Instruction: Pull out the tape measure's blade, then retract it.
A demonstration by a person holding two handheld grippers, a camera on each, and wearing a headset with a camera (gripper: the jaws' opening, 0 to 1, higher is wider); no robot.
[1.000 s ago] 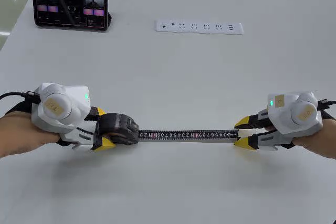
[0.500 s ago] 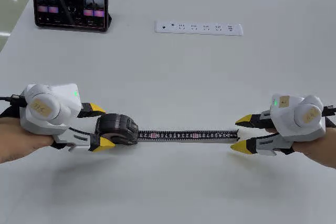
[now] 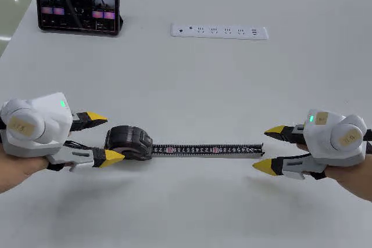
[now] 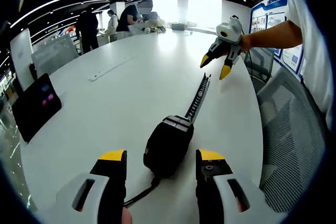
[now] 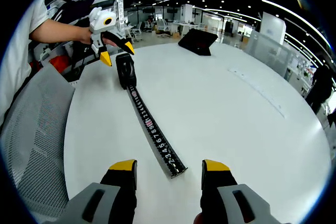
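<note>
Our left gripper [image 3: 104, 137] sits at the left of the table [image 3: 192, 85] with its jaws spread apart, one on each side of the rear of the tape measure [image 3: 129, 142]. The left gripper view shows a gap on both sides, so nothing is clamped. The tape measure's black case lies near our edge, left of centre. Its blade [image 3: 209, 150] runs out to the right, flat on the table, numbers up. The blade's end stops just short of the right gripper [image 3: 270, 148], whose jaws are also apart and hold nothing. In the right gripper view that end lies just beyond the two yellow tips, between them.

We judge the pull-out done and the retraction not yet begun. The blade lies extended with neither gripper on it, so we guess a lock or friction holds it. To do this step well, we would first close the left gripper squarely on the case so it cannot skid. Then we would take the blade's end in the right gripper and walk it leftward in line with the case, keeping it low and straight so it neither buckles nor whips. Any lock needs freeing first; we cannot tell where it sits.

Farther off, a white power strip [image 3: 221, 30] lies at the far middle of the table. A tablet [image 3: 78, 2] stands at the far left, its screen lit.
</note>
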